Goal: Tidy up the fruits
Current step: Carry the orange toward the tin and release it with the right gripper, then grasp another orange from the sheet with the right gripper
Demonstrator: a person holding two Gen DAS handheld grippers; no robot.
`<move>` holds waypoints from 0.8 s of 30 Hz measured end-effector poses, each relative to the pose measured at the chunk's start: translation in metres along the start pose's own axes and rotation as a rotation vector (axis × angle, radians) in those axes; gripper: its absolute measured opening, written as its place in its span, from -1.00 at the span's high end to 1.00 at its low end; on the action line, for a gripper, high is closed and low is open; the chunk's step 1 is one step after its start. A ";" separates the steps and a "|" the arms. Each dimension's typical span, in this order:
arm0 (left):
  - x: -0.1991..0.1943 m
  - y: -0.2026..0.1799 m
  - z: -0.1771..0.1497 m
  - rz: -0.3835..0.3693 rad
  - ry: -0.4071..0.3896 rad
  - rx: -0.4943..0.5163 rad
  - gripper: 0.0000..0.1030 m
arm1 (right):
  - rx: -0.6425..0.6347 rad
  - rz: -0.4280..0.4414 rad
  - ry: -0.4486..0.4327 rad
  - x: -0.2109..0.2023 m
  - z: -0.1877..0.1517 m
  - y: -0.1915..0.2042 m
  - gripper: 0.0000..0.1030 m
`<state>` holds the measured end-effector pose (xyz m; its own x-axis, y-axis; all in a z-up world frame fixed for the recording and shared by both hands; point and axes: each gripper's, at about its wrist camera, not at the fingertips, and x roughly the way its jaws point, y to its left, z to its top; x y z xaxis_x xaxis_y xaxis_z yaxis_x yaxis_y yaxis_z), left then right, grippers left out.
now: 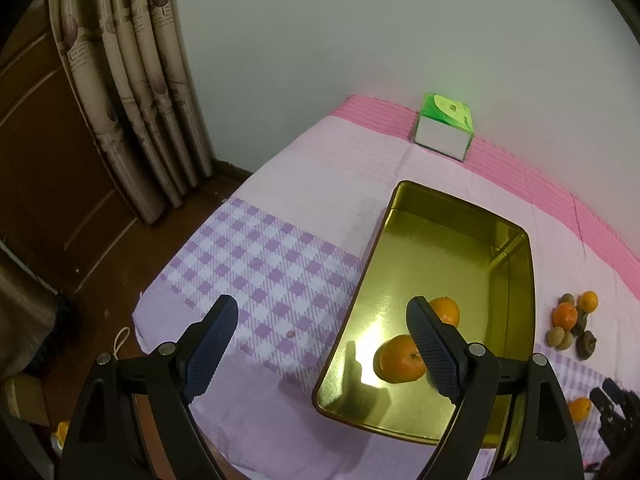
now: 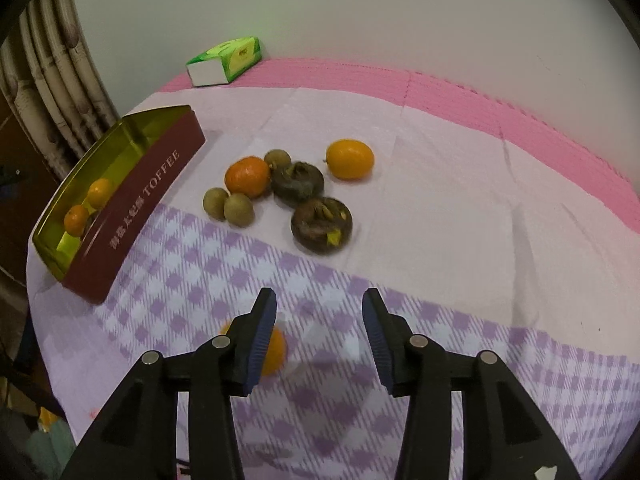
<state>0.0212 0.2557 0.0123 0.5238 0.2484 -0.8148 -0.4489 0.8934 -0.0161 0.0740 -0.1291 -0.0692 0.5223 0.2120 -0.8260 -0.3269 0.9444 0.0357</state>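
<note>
two small oranges already lie in the gold-lined toffee tin, both at its near end, so the sorting looks partly done. the rest of the fruit sits in a loose cluster on the cloth just beside the tin: another orange, a yellow-orange oval fruit, three small greenish-brown round ones and two dark brown, rough ones. one more orange lies apart from that group, near the cloth's front edge, partly behind the left finger of the right gripper. that gripper's jaws stand a modest way apart with nothing between them; the orange is outside them, beside the finger. the left gripper hovers wide open over the tin's near corner, empty. the step in hand seems to be fetching the next fruit with the right gripper; that calls for shifting the jaws sideways to straddle the stray orange, then closing gently.
</note>
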 end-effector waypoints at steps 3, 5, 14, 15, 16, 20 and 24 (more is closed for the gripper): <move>0.000 0.000 0.000 0.000 0.006 0.002 -0.67 | -0.012 0.039 0.001 -0.007 -0.006 0.007 0.16; 0.000 0.000 0.000 0.000 0.003 0.003 -0.67 | -0.022 0.062 0.008 -0.008 -0.008 0.015 0.14; 0.001 -0.002 -0.001 -0.003 0.007 0.006 -0.67 | -0.045 0.133 0.021 -0.010 -0.014 0.044 0.13; 0.001 -0.002 -0.002 -0.003 0.007 0.008 -0.67 | -0.055 0.138 0.020 -0.012 -0.015 0.048 0.11; 0.001 -0.003 -0.003 -0.003 0.007 0.010 -0.67 | -0.065 0.139 0.018 -0.013 -0.017 0.052 0.10; 0.001 -0.003 -0.003 -0.003 0.006 0.009 -0.67 | -0.082 0.147 0.021 -0.012 -0.018 0.059 0.09; 0.001 -0.003 -0.003 -0.004 0.006 0.010 -0.67 | -0.101 0.146 0.025 -0.011 -0.018 0.064 0.09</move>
<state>0.0213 0.2521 0.0098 0.5208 0.2429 -0.8184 -0.4399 0.8980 -0.0134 0.0325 -0.0753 -0.0681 0.4438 0.3376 -0.8301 -0.4762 0.8735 0.1006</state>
